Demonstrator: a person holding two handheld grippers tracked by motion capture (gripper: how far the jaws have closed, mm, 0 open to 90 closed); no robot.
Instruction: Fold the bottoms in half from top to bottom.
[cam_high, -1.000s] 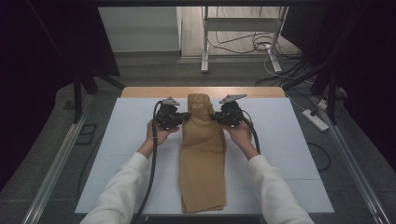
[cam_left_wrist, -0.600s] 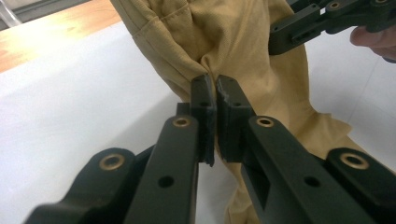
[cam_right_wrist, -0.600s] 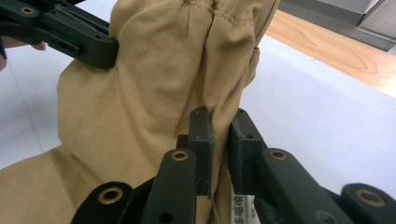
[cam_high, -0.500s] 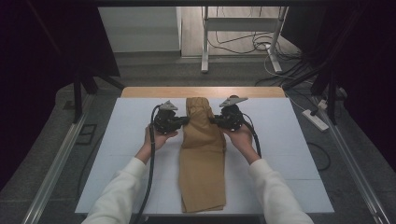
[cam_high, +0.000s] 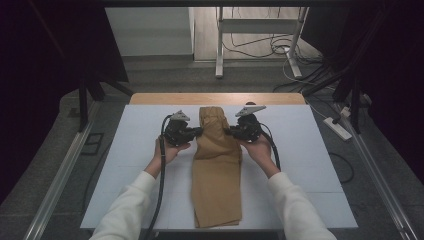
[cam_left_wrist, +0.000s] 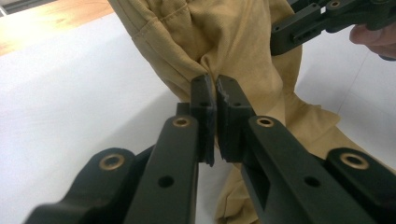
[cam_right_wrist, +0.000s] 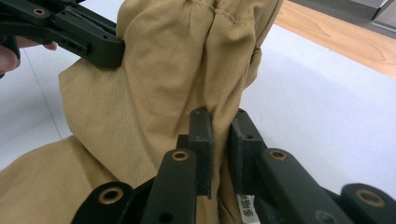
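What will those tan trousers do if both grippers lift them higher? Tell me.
The tan trousers will probably sag and drape: the cloth already bunches into folds where the left gripper and right gripper pinch it. They look light, thin woven fabric. The long legs lying on the white table would likely trail and swing rather than hold shape.
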